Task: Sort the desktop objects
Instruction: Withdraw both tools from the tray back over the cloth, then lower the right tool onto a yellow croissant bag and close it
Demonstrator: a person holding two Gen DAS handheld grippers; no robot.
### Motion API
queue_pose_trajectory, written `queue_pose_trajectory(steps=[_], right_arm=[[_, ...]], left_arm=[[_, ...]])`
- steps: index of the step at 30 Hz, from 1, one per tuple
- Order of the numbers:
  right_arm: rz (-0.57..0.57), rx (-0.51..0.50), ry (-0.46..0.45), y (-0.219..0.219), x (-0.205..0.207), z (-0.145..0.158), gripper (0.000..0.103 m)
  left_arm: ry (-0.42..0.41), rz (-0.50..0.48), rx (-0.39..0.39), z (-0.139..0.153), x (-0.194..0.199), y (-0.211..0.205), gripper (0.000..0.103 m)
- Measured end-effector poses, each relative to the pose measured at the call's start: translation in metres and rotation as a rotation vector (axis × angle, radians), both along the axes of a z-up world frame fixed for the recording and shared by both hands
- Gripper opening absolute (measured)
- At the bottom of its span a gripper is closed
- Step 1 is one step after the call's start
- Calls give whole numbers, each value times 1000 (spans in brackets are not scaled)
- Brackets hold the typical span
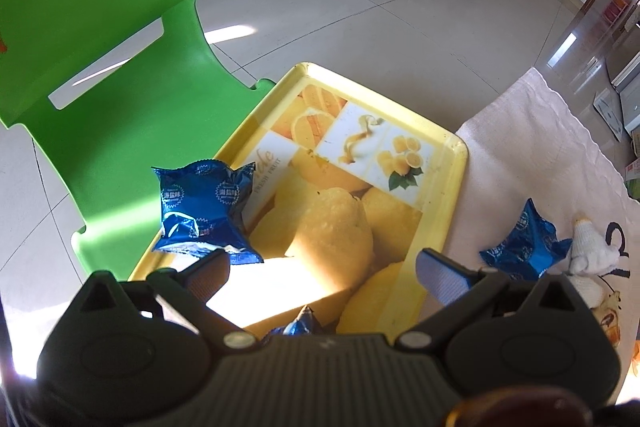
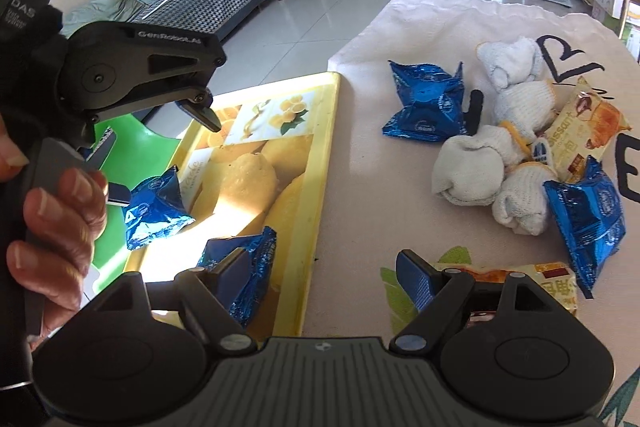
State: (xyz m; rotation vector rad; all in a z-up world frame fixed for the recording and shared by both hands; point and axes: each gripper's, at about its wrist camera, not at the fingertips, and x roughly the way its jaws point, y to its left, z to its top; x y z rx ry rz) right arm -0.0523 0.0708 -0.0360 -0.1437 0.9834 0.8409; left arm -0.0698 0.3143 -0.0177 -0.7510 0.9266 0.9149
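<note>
my left claw [image 1: 322, 269] hangs wide open and empty over the yellow lemon tray [image 1: 460, 163], with one blue snack packet [image 1: 206, 211] lying at the tray's left edge, just beyond the left finger. my right claw [image 2: 322, 273] is partly open, gripping nothing, low in the frame over the surface [image 2: 360, 187]. a second blue packet [image 2: 248, 267] lies on the tray behind its left finger; more packets and rolled white socks [image 2: 472, 171] are heaped at the right.

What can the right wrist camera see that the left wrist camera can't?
Only the right wrist view shows the hand holding the left gripper, the croissant packet and the full pile of white rolled socks. Only the left wrist view shows the green chair's backrest. Both show the yellow lemon tray and blue snack packets in it.
</note>
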Motion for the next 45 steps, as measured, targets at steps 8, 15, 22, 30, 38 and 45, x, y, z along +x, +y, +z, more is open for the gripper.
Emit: queue_pose_trajectory(steps=[8,15,22,30,38,45], right_arm=[[-166,-31,42,-45,31,18,80],[-288,-33,40,-90,65,38,80],[-405,-69,46,-131,101,39,80],[-534,-52,92,-161,126,35,80],[-587,-50,118,-180,145,32,81],[-511,-18,171,-175,162,23,81]], left_arm=[[-19,-79,-9,2,11,-17,102],[-32,-191,-17,2,24,-41,102],[-44,-351,-33,-2,41,-74,102],[-40,-570,10,-7,59,-129,102],[18,-853,72,-33,69,-191,102],[87,-943,125,-57,75,-214,102]])
